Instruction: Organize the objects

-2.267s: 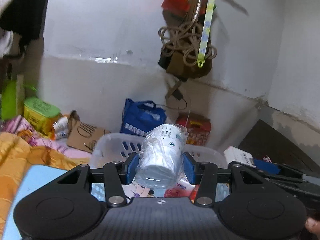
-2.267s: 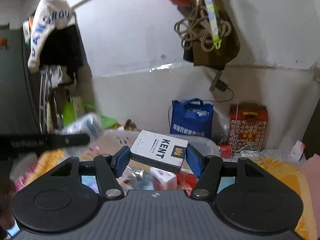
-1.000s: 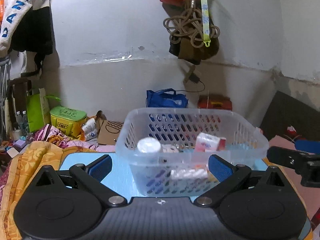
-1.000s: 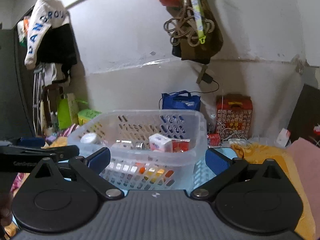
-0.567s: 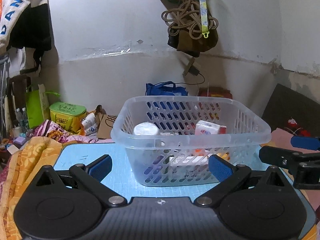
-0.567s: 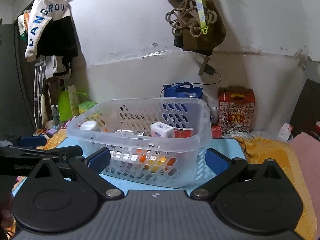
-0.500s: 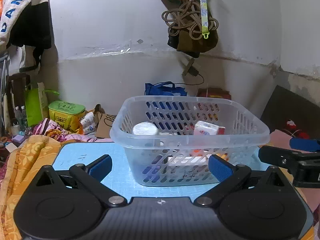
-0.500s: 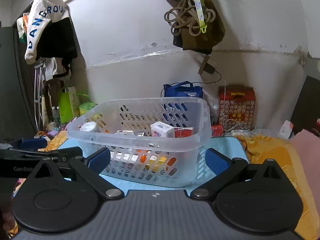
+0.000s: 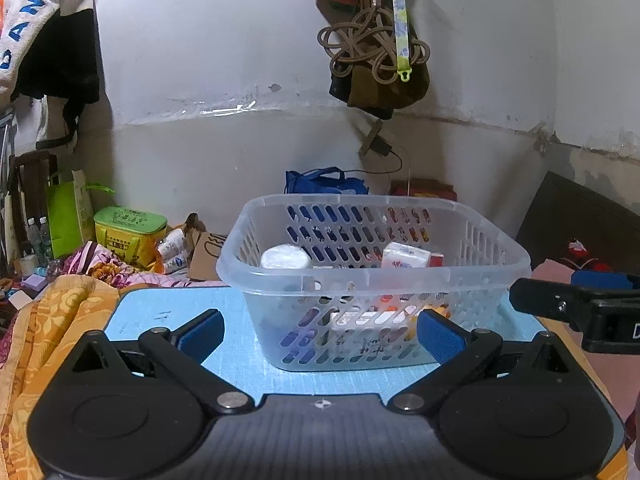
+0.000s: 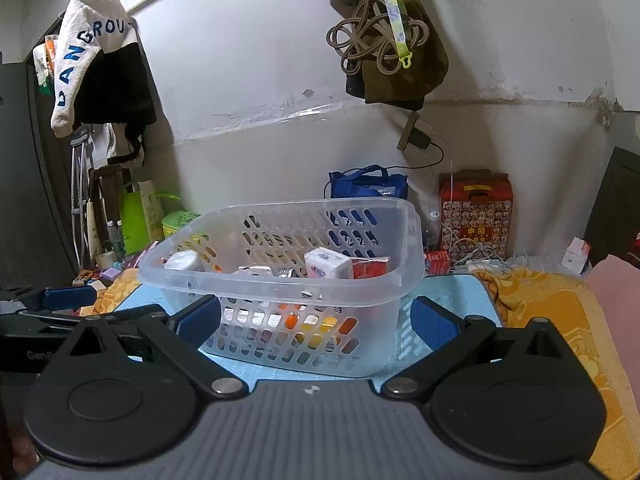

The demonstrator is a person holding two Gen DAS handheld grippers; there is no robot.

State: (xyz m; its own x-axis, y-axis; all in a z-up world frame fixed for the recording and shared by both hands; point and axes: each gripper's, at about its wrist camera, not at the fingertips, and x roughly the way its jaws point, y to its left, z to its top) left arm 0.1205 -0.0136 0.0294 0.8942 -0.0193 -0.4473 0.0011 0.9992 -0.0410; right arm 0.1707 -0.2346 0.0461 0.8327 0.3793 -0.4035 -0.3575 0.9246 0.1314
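1. Left gripper [image 9: 320, 334]: jaws spread wide, blue pads empty, held low over the blue mat [image 9: 224, 320].
2. Right gripper [image 10: 316, 322]: jaws likewise spread wide, nothing between the pads; in the left wrist view it enters at 3 o'clock.
3. Clear plastic basket [image 9: 496, 276]: stands upright on the mat, at 12 o'clock of both grippers, just beyond the fingertips; neither gripper's pads touch it.
4. White wrapped cup stack [image 9: 285, 257]: lies inside the basket, toward its 9 o'clock side.
5. White tissue pack [image 9: 404, 255]: inside the basket at its 2 o'clock side, with a red box [image 10: 370, 267] touching it on the right.
6. Further small items show through the slotted walls near the basket floor; too small to name.
7. Blue bag [image 10: 368, 186]: against the wall behind the basket, at 12 o'clock.
8. Orange blanket [image 10: 560, 308]: flanks the mat on both sides.
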